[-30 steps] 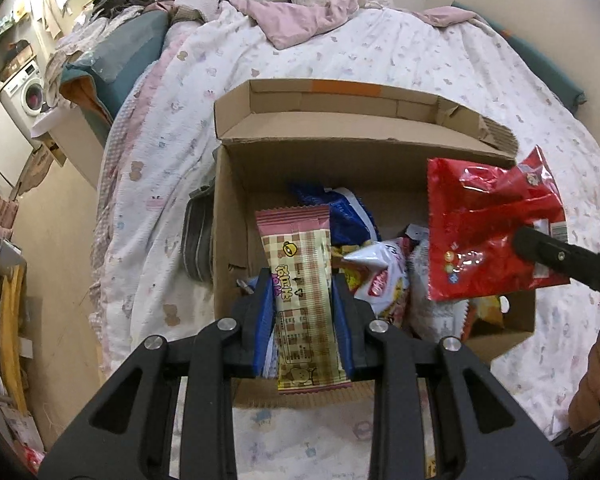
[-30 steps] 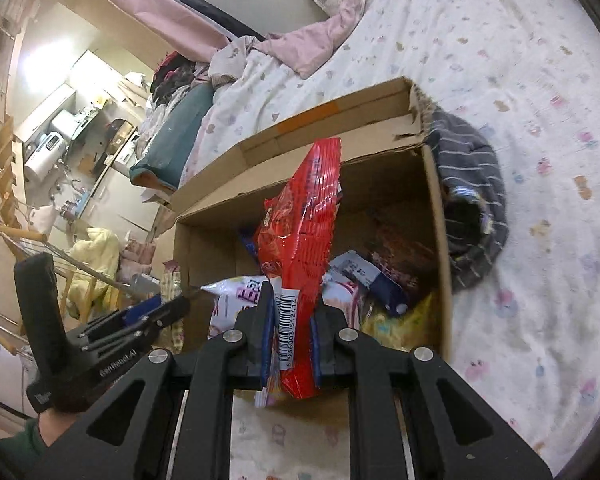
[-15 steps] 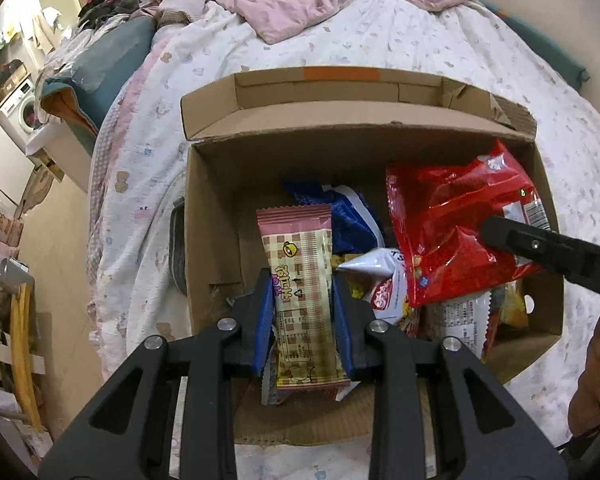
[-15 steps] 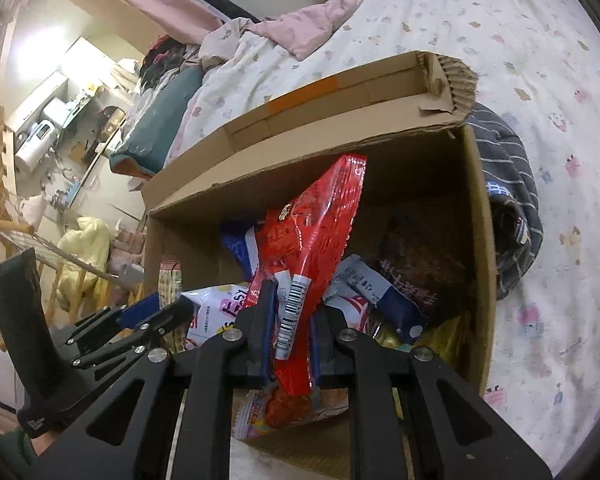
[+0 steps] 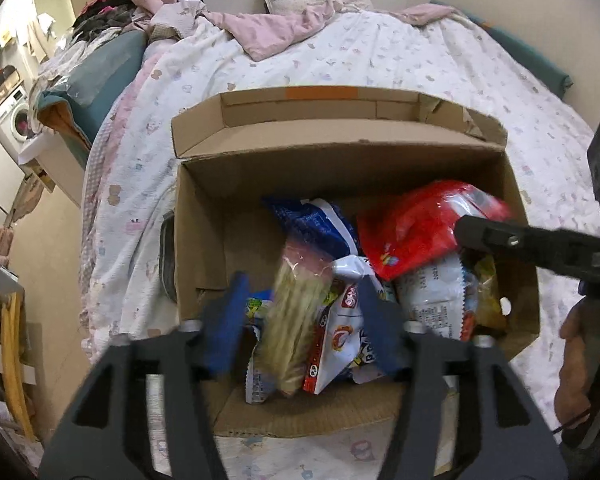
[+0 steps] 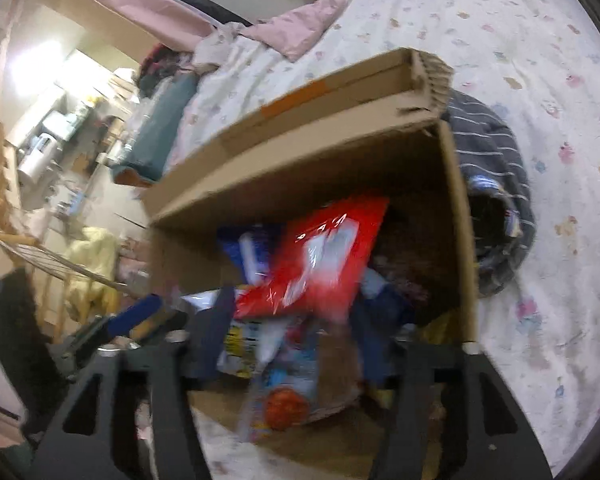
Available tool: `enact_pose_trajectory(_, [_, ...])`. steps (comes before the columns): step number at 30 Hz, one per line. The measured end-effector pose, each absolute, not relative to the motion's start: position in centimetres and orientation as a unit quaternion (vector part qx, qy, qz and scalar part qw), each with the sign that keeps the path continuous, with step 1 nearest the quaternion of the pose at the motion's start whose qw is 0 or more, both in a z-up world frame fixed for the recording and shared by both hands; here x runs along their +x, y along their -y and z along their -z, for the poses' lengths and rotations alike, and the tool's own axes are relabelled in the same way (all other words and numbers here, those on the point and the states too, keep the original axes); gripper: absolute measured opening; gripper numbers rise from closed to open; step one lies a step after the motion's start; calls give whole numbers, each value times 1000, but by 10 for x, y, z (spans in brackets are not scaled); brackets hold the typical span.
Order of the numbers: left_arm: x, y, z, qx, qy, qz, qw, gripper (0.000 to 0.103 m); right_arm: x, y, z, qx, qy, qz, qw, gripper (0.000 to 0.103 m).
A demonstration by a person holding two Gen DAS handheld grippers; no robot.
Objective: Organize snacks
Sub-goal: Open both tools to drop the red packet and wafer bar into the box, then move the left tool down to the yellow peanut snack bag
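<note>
Open brown cardboard box (image 5: 204, 216) on the patterned white bedspread (image 5: 380, 60), just ahead of both tools, holds a loose heap of packets. The left gripper (image 5: 300, 320) has just been opening and grips nothing, the blurred checked wafer packet (image 5: 300, 312) loose between its parted blue pads (image 5: 228, 320); the right gripper (image 6: 296, 328) likewise has just been opening, the shiny red snack bag (image 6: 320, 256) free beyond its tips. Only the right wrist view shows one dark striped garment (image 6: 496, 184) touching the box's right wall.
</note>
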State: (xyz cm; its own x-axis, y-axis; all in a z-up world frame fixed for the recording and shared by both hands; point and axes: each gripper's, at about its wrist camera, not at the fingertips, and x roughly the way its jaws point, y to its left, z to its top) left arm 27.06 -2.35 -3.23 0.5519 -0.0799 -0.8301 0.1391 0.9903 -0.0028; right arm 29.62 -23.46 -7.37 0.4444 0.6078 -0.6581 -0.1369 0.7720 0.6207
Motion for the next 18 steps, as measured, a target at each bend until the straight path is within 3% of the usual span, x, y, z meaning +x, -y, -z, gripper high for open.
enact_pose_trajectory(2, [268,20,27,26,-459,62,886,70,292,241,65,270,-448,-225,822,99])
enact_pose_trajectory(3, [267,19,25,28,-455,57,888,70,290,245,61,275,-437,-220,828,101])
enact_pose_trajectory(18, [269,8,28,1,-465,54,884,70,283,239,52,248,-427,-224,840,101])
